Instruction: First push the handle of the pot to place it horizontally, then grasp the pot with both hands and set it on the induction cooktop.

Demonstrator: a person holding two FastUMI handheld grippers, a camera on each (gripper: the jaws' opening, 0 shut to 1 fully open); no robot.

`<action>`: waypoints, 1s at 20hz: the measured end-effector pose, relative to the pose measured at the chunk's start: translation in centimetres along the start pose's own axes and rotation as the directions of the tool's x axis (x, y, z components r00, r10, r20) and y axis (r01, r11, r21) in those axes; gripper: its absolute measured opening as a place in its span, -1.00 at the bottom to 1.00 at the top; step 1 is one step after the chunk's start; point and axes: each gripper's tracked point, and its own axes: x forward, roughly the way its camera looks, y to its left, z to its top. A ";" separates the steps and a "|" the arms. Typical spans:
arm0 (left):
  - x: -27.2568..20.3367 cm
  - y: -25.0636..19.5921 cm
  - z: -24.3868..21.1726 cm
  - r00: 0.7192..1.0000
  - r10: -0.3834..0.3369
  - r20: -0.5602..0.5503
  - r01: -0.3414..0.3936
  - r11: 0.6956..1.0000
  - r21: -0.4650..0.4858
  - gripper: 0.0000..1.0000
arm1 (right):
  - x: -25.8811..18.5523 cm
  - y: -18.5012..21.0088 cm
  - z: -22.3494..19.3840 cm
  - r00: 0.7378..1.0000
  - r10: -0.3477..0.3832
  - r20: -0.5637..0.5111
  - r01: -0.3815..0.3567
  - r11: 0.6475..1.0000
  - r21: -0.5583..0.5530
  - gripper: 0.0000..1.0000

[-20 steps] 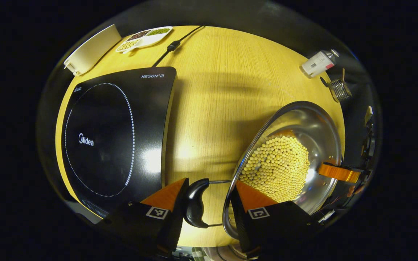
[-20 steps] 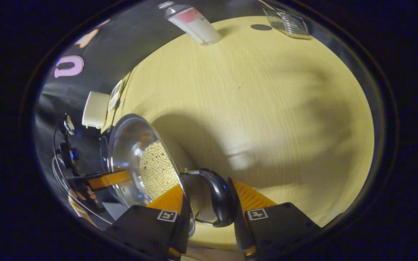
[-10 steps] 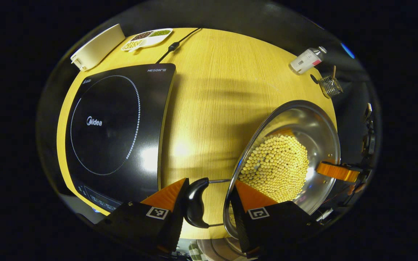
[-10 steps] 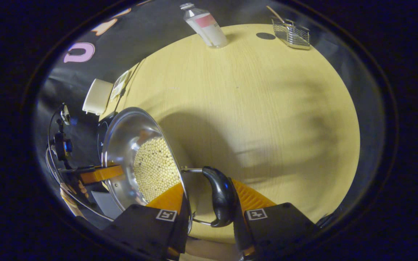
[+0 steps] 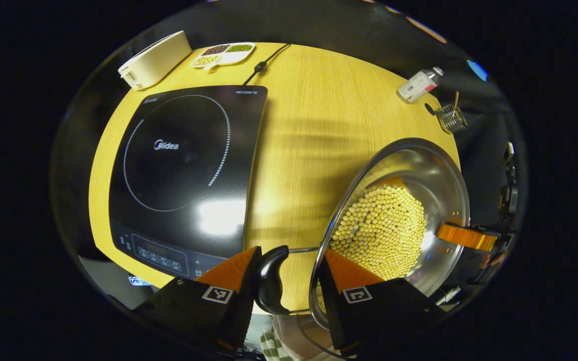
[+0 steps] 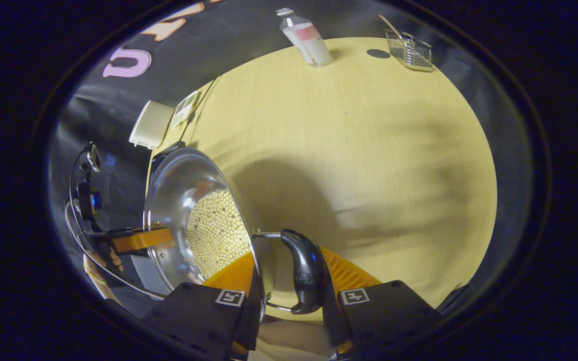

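Pot point(image 5: 409, 200) hangs above the table point(image 5: 299, 150), right of the cooktop point(image 5: 183, 165) and not yet over it. Left gripper point(image 5: 289, 281) straddles rim and black handle point(image 5: 269, 283); right gripper point(image 6: 289, 283) does the same on the opposite handle point(image 6: 305, 271). Each appears clamped.

Risk: the pot carries a full layer of beans point(image 5: 382, 230). Uneven lift between hands would tilt it and spill them; a smooth handle may slip.

Divided dish point(image 5: 224, 52) at the far edge holds sorted grains. Wire basket point(image 6: 410, 47) holds a stick.
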 end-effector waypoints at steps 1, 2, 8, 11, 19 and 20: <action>-0.6 0.5 -0.2 1.000 0.002 0.003 -0.002 1.000 -0.001 0.25 | -0.1 0.7 -0.4 1.000 0.008 0.001 -0.008 1.000 -0.003 0.09; -1.1 1.1 -0.5 1.000 0.003 0.005 -0.003 1.000 0.000 0.29 | -0.3 1.4 -0.7 1.000 0.014 0.001 -0.014 1.000 -0.006 -0.02; -3.7 5.5 -1.0 1.000 -0.009 0.028 0.009 1.000 0.018 0.29 | -0.4 6.6 -2.6 0.999 0.028 0.030 -0.027 1.000 -0.007 -0.02; -4.7 8.9 -0.7 0.999 -0.029 0.041 0.028 0.999 0.043 0.29 | -0.1 10.0 -3.6 0.998 0.019 0.059 -0.019 1.000 0.007 0.09; -5.4 19.6 2.8 0.994 -0.091 0.060 0.085 0.992 0.094 0.28 | 3.4 20.7 -3.8 0.994 0.011 0.110 -0.020 0.997 0.081 -0.03; -5.3 20.8 3.4 0.993 -0.099 0.064 0.092 0.991 0.100 0.27 | 3.9 21.9 -3.4 0.993 0.005 0.122 -0.016 0.996 0.083 -0.03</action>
